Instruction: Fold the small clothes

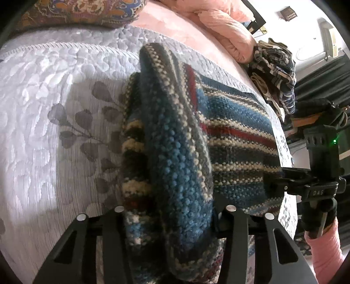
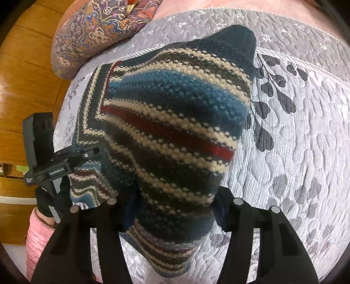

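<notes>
In the left wrist view, one striped knitted garment point(image 1: 229, 135), banded in blue, cream, grey and red, is lying partly flat on one grey leaf-patterned bedspread point(image 1: 54, 109), toward the right side of the bed. A thick fold of it is rising toward the camera and passing between the two black fingers of the left gripper point(image 1: 172, 220), which is pinching that fold. At the right edge the right gripper point(image 1: 282, 181) is reaching in, its tip biting the garment's right border, with one pink sleeve point(image 1: 323, 246) showing beneath it. Far off, one paisley cushion point(image 1: 83, 13) is sitting at the top left, one pink quilt point(image 1: 223, 24) is bunching at the top right, and one pile of dark patterned clothes point(image 1: 275, 72) is resting just beside the quilt at the bed's right edge.

In the right wrist view, the same garment point(image 2: 175, 122) is tenting up over the bedspread point(image 2: 295, 142), its peak pointing far and its near end gathering between the two fingers of the right gripper point(image 2: 175, 209), which is clamping it. At the left, the left gripper point(image 2: 91, 153) is gripping the garment's left border, with one black-gloved hand point(image 2: 50, 203) and one pink sleeve point(image 2: 39, 231) behind it. One paisley cushion point(image 2: 96, 30) is lying at the far left, above a wooden floor point(image 2: 24, 76).
</notes>
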Motion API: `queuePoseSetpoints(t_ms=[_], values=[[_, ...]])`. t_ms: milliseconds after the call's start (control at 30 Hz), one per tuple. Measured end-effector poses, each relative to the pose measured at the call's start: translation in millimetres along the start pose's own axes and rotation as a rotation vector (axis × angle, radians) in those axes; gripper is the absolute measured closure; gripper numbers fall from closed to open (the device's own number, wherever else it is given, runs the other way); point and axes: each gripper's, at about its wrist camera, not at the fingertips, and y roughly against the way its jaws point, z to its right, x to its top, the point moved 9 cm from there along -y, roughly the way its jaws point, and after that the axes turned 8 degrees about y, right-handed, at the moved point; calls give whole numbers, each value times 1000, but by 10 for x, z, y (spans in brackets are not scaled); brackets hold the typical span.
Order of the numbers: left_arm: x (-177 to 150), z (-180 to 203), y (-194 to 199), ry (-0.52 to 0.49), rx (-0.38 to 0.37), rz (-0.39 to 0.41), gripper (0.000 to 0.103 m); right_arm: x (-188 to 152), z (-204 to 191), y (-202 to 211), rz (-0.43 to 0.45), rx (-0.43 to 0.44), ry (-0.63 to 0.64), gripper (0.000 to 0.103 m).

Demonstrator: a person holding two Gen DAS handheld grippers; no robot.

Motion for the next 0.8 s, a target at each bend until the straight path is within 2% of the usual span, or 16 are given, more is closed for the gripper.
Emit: queuePoseSetpoints(t_ms=[200, 500, 700, 800], values=[[-153, 106, 59, 10, -33, 7, 60, -160, -10, 153, -8, 10, 23, 49], [-620, 485, 175, 4, -79, 20, 61, -571, -13, 469, -19, 28, 59, 50], [-1078, 877, 249, -29, -107, 16, 61, -1059, 26, 776, -37, 11, 74, 50], [-1320, 1028, 221, -44, -109, 5, 61, -1421, 101, 903, -50, -6, 63, 50]])
